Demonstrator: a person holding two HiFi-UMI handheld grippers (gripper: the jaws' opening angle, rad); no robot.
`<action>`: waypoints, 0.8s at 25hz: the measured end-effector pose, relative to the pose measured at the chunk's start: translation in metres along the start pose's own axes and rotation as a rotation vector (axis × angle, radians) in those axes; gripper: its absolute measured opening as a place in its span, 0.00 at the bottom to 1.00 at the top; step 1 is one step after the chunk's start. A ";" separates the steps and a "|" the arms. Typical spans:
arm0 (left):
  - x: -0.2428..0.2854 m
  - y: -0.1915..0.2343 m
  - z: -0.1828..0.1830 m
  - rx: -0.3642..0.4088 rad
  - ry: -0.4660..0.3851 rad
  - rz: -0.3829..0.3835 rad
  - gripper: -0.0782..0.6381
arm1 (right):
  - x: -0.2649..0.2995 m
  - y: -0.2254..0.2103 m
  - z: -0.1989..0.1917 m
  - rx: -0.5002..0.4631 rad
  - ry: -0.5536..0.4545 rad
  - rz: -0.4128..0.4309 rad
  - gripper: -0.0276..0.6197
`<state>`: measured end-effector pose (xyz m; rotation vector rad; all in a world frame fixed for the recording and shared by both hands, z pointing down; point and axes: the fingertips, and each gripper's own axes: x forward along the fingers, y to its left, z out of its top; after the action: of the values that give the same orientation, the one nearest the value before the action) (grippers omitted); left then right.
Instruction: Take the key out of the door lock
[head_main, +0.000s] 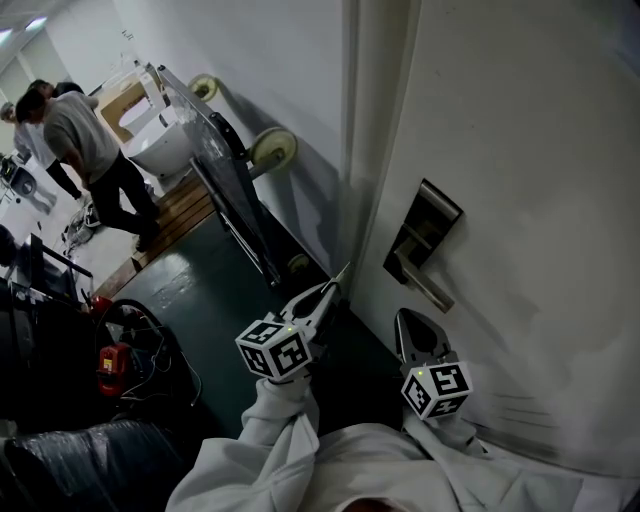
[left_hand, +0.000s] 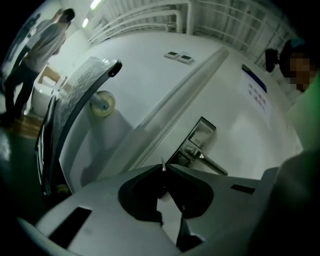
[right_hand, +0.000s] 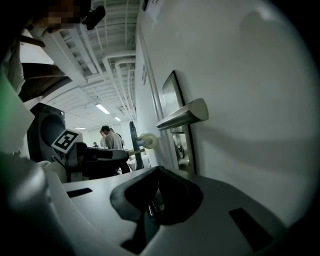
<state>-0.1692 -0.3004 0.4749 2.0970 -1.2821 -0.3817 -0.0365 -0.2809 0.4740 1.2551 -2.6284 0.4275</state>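
- Only the left gripper view shows the left gripper pinching the key.
- Key: a thin metal sliver, apart from the lock.
- Right gripper: jaws together, empty.

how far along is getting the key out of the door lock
Done, as far as it shows: the keyhole below the door handle looks empty in the right gripper view. In hand: the left gripper is shut on what looks like the key, a thin metal blade, held clear of the door. The right gripper is shut, with nothing visibly in it. Left: little, perhaps setting the key down.
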 end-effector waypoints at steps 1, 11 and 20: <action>-0.002 0.001 0.000 0.051 0.008 0.014 0.15 | 0.002 0.001 0.000 -0.001 0.000 0.005 0.12; -0.022 0.005 0.003 0.341 0.020 0.089 0.15 | 0.001 -0.001 0.002 -0.007 -0.009 -0.007 0.12; -0.033 0.007 -0.003 0.436 0.011 0.124 0.15 | -0.011 -0.025 0.004 -0.004 -0.033 -0.083 0.12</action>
<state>-0.1880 -0.2728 0.4785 2.3473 -1.5912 -0.0344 -0.0105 -0.2890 0.4713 1.3761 -2.5916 0.3908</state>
